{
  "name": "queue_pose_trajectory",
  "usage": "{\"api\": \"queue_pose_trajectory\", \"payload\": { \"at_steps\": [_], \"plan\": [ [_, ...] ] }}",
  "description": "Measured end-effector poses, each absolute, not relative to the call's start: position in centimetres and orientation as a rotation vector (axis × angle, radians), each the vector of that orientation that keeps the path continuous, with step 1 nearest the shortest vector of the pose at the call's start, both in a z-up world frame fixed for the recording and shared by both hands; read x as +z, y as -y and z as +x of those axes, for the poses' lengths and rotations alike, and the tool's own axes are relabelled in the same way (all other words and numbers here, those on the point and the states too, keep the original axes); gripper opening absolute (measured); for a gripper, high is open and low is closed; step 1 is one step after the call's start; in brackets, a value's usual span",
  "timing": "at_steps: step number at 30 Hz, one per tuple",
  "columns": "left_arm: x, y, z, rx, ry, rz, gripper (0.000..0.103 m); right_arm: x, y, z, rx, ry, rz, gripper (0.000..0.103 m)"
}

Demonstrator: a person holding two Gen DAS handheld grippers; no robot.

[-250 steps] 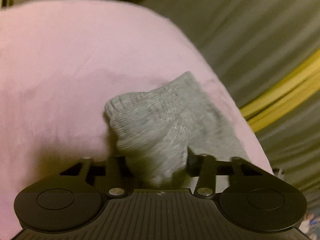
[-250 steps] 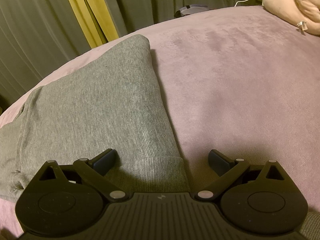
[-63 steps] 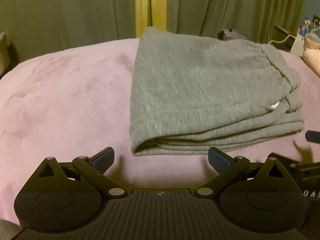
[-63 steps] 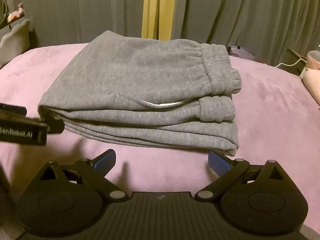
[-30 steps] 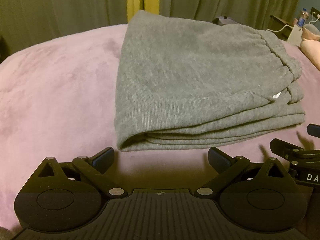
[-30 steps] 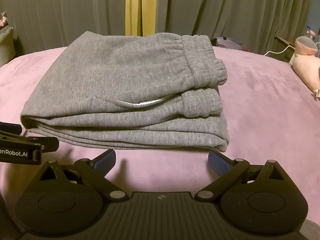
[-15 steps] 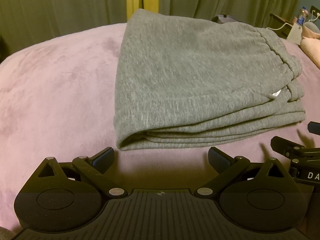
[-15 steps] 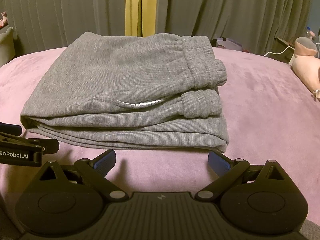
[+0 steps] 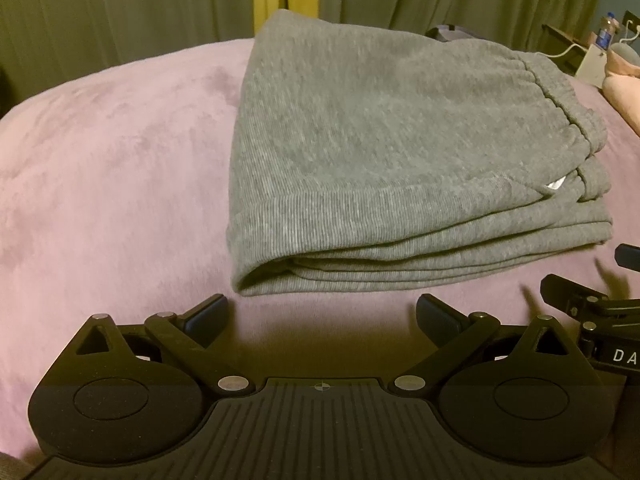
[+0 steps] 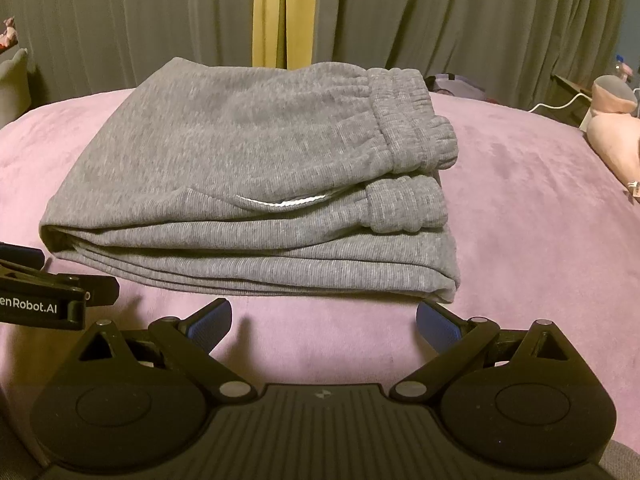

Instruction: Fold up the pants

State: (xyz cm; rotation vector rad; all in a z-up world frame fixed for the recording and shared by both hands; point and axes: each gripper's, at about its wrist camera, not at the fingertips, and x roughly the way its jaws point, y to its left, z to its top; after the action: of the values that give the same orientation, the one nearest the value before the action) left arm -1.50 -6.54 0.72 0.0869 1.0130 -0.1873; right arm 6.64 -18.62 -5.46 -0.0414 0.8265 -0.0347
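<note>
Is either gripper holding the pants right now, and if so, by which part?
Nothing is held: left gripper and right gripper are open, short of the folded pants.

Left black two-finger tongs [image 9: 322,314]: jaws spread wide, blue-padded fingertips [image 9: 208,312] well apart, nothing between them, held low and level. Right black two-finger tongs [image 10: 323,318]: jaws equally wide, empty, level. Both side by side, near each other, pointing same way.

The pants [image 10: 248,152] are grey ribbed knit cloth, matt and soft, on a bed [image 10: 520,216] covered in pink velvety plush — behind them, matt pleated curtains [image 10: 440,12].
</note>
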Motion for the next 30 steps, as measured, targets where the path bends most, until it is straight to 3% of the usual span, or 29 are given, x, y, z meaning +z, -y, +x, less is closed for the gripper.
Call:
{"api": "queue_pose_trajectory", "payload": {
  "at_steps": [30],
  "plan": [
    [0.13, 6.78, -1.55, -0.191, -1.032, 0.095, 0.102, -5.62, 18.49, 6.62, -0.034, -0.826, -0.053, 0.099]
  ]
}}
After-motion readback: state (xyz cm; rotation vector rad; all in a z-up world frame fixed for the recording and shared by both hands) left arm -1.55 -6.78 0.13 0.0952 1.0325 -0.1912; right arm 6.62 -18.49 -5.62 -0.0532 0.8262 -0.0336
